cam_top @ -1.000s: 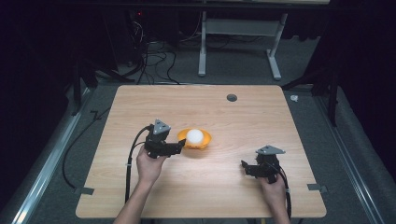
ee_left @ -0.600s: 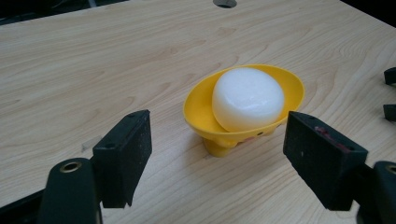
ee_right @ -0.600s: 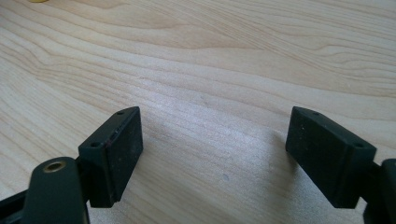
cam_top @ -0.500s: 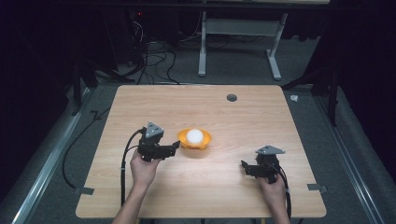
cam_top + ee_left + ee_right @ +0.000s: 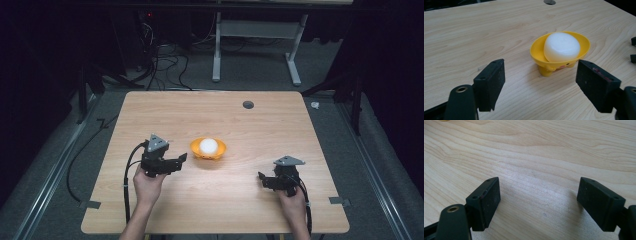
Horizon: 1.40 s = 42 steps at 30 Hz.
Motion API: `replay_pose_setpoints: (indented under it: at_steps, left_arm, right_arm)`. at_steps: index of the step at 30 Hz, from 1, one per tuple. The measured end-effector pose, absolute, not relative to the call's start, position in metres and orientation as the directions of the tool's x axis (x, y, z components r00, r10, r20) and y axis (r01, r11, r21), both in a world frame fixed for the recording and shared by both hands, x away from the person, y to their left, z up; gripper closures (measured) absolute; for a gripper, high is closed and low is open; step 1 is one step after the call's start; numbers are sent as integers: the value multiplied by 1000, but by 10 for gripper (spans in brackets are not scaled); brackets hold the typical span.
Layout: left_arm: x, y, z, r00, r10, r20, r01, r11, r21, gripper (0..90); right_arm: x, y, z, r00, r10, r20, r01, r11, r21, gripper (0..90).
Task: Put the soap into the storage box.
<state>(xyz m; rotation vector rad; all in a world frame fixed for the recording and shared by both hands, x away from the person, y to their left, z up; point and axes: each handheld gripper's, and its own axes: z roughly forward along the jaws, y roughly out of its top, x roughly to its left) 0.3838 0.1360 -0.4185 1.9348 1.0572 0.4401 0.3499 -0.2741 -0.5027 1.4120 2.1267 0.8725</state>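
A small yellow dish (image 5: 208, 150) (image 5: 584, 43) sits near the middle of the wooden table (image 5: 210, 110), holding a white rounded block (image 5: 208, 146) (image 5: 561, 46). My left gripper (image 5: 178, 161) (image 5: 542, 86) is just left of the dish, a short gap away, open with nothing between its jaws. My right gripper (image 5: 261, 179) (image 5: 537, 203) rests low over bare wood at the front right, open and holding nothing, well apart from the dish.
A dark round hole (image 5: 248, 104) (image 5: 549, 2) marks the table's far side. Strips of tape (image 5: 339, 201) sit at the front edges. Cables (image 5: 165, 55) and a white desk frame (image 5: 255, 45) lie on the floor beyond the table.
My left gripper has drawn back to the left, away from the dish, and the gap to it has widened. The right gripper has stayed put.
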Motion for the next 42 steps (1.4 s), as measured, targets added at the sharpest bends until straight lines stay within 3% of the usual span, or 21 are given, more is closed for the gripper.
replay_pose_setpoints:
  at_steps: [42]
  left_arm:
    - [368,172,-437,510,849,-136,555,-205,806,234]
  right_arm:
    - [350,-274,-503,-378,926,-14,649,275,709,197]
